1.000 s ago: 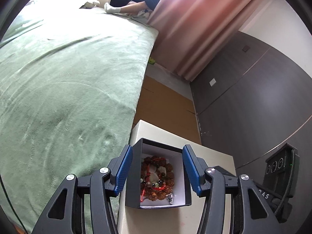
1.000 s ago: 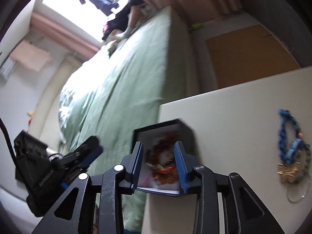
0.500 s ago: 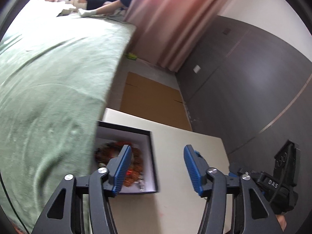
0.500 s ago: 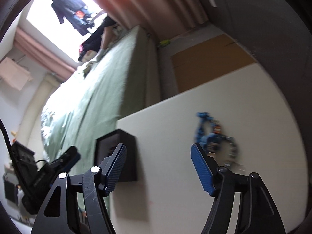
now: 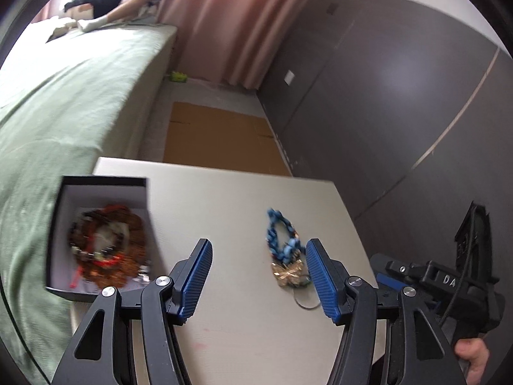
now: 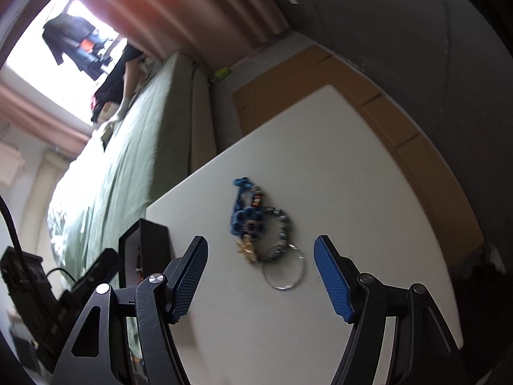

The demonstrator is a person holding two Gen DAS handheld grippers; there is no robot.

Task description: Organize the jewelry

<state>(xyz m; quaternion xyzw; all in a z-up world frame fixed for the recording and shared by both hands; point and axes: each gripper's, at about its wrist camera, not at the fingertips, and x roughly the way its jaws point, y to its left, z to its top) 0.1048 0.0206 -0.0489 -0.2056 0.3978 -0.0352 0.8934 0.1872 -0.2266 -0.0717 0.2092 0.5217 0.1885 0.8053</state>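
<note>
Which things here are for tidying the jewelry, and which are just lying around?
For the job: black box, beaded bracelets inside it, blue chain jewelry on the white table, key ring.

Just there: green bed, cardboard, pink curtain.

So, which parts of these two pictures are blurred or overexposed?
Left wrist view: the box and its beads are motion-smeared, while the left tool is sharp. Right wrist view: the window is blown out white and the blue jewelry is slightly soft.
</note>
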